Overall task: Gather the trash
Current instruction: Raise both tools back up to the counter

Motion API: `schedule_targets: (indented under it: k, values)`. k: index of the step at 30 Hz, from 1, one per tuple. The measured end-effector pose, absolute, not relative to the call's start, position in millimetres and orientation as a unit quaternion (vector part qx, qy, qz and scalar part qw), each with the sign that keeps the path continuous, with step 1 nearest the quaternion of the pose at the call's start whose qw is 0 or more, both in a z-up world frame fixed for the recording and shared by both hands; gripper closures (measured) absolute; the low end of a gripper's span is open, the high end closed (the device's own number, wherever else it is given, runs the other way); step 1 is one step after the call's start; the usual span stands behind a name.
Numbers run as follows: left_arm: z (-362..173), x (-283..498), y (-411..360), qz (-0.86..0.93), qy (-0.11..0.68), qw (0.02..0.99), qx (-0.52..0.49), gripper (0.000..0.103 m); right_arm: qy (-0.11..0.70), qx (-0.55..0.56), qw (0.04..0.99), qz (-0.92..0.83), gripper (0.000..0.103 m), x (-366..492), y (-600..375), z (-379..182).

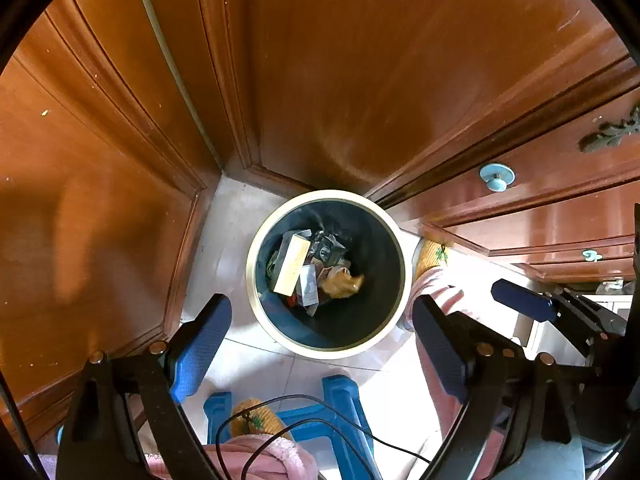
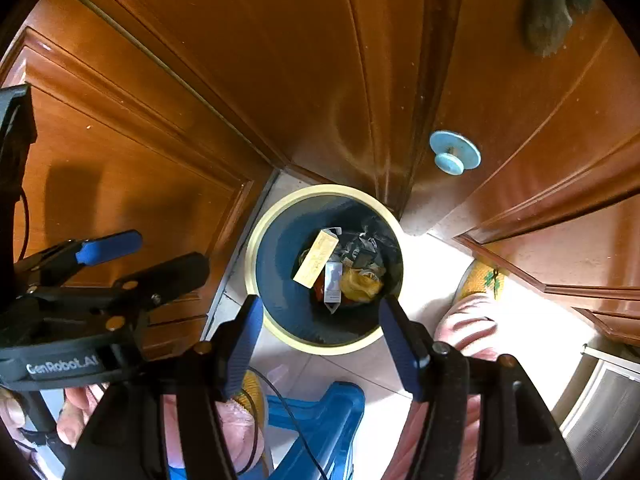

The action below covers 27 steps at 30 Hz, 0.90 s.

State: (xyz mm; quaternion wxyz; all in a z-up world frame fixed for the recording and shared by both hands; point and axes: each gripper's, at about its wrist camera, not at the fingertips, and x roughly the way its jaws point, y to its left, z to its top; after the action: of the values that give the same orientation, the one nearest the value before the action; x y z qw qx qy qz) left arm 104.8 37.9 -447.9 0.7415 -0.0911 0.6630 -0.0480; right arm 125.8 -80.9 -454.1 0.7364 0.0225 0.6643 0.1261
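Both your claws point down over bin point(image 1: 326, 274), standing on floor in corner of wooden panels. Your left claw point(image 1: 320, 344) spread wide, nothing between pads. Your right claw point(image 2: 320, 340) also released, empty. Trash lies at bin bottom: cream box point(image 1: 292, 264), small white carton point(image 2: 333, 282), crumpled yellow wrapper point(image 1: 342, 284). Blue stool point(image 1: 332, 412) below, near you.

Lower trash point(image 1: 308, 276) in the bin point(image 1: 256, 240) buried under the cream box point(image 1: 293, 265); blue stool point(image 1: 340, 408) cut off below.
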Motion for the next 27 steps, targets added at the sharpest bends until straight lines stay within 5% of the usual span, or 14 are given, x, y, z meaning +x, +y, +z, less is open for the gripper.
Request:
schedule_targets:
  k: [10,27]
  values:
    - [-411.2,100.8,40.5,-0.064,0.629,0.769,-0.099,0.012,0.643,0.001,0.756,0.126,0.042,123.0,-76.1,-403.3]
    - [-221.8,69.7,54.7,-0.125,0.497,0.848,-0.132,0.009,0.565,-0.046,0.815,0.12,0.042,92.6,-74.6,-259.3]
